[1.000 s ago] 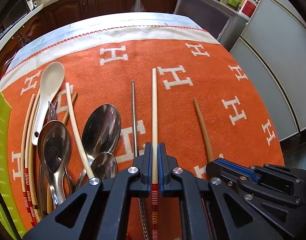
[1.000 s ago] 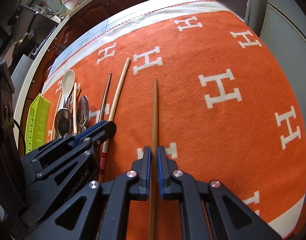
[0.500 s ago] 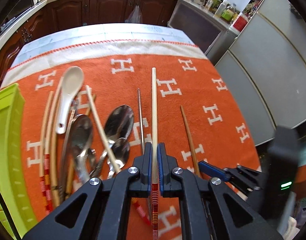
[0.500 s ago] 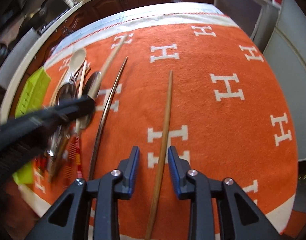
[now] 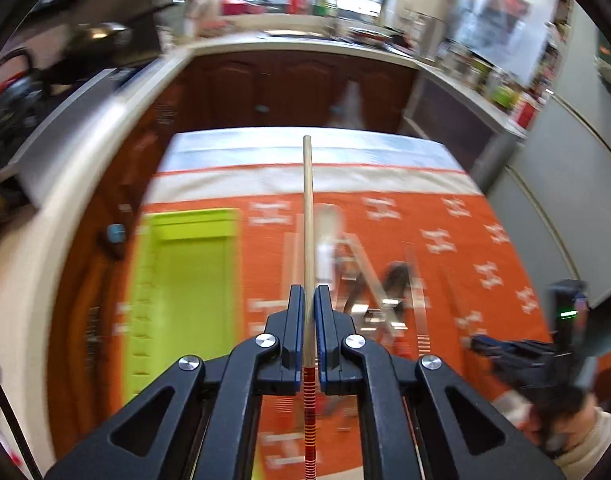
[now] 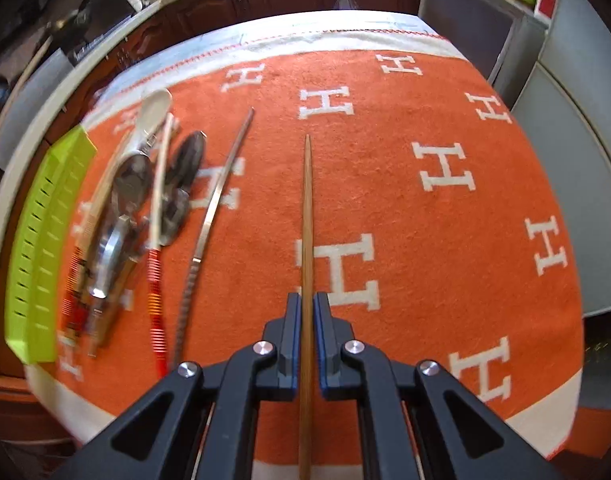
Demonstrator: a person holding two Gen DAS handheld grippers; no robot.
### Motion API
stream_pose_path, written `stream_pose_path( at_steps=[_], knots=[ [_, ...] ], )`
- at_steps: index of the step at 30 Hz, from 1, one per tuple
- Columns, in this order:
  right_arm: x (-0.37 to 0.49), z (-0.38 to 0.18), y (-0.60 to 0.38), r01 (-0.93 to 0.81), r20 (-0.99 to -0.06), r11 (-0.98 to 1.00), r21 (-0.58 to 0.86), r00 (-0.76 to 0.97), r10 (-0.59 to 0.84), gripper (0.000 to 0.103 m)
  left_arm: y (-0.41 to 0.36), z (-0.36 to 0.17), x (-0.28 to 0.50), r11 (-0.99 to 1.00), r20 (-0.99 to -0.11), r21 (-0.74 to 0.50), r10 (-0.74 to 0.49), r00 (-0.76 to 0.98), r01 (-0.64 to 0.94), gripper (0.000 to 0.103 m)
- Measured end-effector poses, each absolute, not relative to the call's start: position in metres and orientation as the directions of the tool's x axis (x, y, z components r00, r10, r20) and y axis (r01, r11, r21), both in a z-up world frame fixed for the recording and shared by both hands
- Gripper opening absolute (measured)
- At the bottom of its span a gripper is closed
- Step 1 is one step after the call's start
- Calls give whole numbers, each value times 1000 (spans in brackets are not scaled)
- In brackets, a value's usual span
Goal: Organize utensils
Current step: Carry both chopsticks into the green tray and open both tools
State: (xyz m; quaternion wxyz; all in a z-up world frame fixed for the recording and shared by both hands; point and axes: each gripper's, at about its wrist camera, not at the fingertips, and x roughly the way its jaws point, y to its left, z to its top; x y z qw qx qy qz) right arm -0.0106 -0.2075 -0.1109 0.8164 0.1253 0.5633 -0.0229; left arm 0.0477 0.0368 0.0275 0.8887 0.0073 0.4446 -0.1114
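Note:
My left gripper (image 5: 309, 292) is shut on a pale chopstick (image 5: 308, 208) with a red-striped end, held in the air over the orange cloth. It hangs between the green tray (image 5: 193, 216) and the blurred pile of utensils (image 5: 377, 292). My right gripper (image 6: 307, 300) points down at the cloth, its jaws closing on a brown wooden chopstick (image 6: 306, 208) that runs straight out between the pads. The same right gripper (image 5: 481, 344) shows low at the right of the left wrist view, with a hand on it.
Left of the brown chopstick lie a metal chopstick (image 6: 221, 184), a striped pale chopstick (image 6: 157, 208), metal spoons (image 6: 133, 176) and a white ceramic spoon (image 6: 153, 108). The green slotted tray (image 6: 37, 240) sits at the table's left edge. Kitchen counters surround the orange cloth (image 6: 425, 240).
The left gripper rose and swung left toward the green tray with its chopstick. The right gripper's jaws opened around the brown chopstick, then closed on it again.

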Motion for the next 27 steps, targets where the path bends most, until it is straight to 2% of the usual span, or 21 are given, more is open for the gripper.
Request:
stream_pose_path(
  at_steps=[7,13,19,27],
  knots=[
    [1,-46,-160,23,-822,914,405,447,353,6,109,8,53,998,-799,-50,-68,597,47,3],
    [26,-9,-81,-144,-741,857,495,445,503,6,129,-25,66,996,-824,-93,-76,561,-1,3],
    [57,-15,-25,-185,-723,823,537,401,562,6,134,-58,74,990,-853,-137,-104,512,-27,3],
    [80,-51,5,-130,-774,839,528,334,539,7,147,-72,78,979,-847,-200,-150,509,-45,3]
  ],
)
